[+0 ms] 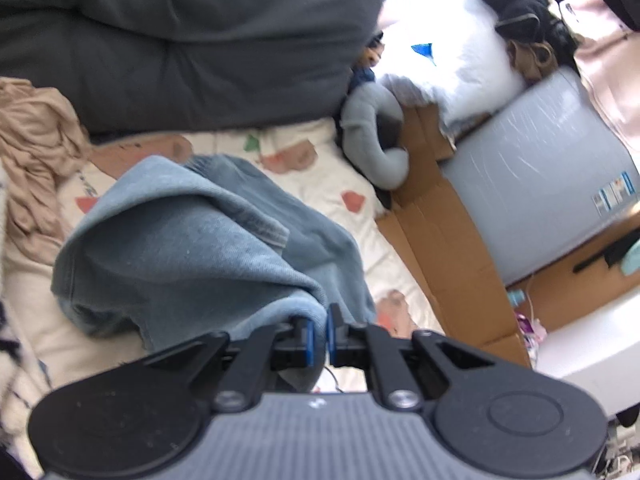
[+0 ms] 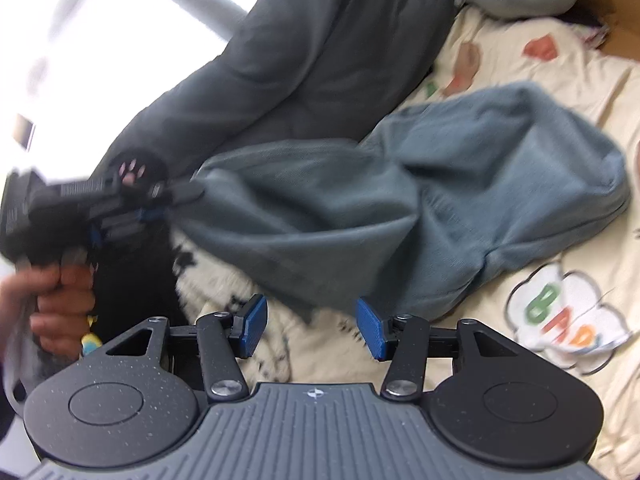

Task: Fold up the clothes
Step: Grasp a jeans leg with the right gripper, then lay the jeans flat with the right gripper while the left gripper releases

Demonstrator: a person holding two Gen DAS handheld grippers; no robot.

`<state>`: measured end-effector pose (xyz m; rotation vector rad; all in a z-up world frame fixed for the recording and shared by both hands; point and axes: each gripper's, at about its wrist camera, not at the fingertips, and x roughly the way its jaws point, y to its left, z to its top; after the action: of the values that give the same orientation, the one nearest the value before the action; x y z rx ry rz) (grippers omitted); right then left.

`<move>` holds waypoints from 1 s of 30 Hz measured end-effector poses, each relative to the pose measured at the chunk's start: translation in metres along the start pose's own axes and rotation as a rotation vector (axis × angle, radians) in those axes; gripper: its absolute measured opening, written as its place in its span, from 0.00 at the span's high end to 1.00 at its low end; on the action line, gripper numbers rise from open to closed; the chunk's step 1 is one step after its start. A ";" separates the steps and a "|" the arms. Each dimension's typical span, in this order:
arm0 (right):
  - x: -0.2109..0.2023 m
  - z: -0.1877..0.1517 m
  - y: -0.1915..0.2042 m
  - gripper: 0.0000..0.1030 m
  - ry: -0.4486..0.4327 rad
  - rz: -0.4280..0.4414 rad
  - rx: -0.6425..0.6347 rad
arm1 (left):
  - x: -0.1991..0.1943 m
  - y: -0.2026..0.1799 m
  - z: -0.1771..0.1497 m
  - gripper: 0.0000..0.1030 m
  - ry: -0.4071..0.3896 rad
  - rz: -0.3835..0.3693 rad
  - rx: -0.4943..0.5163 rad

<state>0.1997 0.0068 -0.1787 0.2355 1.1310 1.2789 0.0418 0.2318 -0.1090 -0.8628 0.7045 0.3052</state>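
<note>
Blue-grey garment (image 1: 192, 240) lies bunched on the cream printed bedsheet (image 1: 332, 184), 1 edge lifted off it. My left gripper (image 1: 319, 330) has its jaws pinched tight on that edge; from the right wrist view the cloth stretches taut from the left gripper (image 2: 160, 204) down to the heap. My right gripper (image 2: 311, 322) stands about half wide, nothing between the blue pads (image 2: 372, 328), just short of the garment's hanging lower edge. Dark grey quilt (image 1: 180, 40) lies behind the garment. Tan cloth (image 1: 36, 160) is crumpled left of it.

Bare printed bedsheet (image 2: 532, 360) lay free at near right. The dark grey cushion (image 2: 320, 52) blocked the far side; the lifted blue garment (image 2: 460, 184) filled the centre.
</note>
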 end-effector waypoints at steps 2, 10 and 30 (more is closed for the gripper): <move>0.007 -0.010 0.002 0.44 0.007 0.018 -0.018 | 0.008 -0.008 -0.004 0.94 0.020 -0.017 0.001; 0.046 -0.044 0.000 0.36 -0.014 -0.043 -0.085 | 0.041 -0.026 -0.020 0.94 0.092 -0.066 -0.030; 0.097 -0.069 -0.045 0.92 -0.012 -0.157 -0.076 | 0.075 -0.034 -0.027 0.91 0.139 -0.059 -0.034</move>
<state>0.1626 0.0429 -0.2953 0.0960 1.0677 1.1770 0.1021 0.1870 -0.1516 -0.9416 0.8030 0.2067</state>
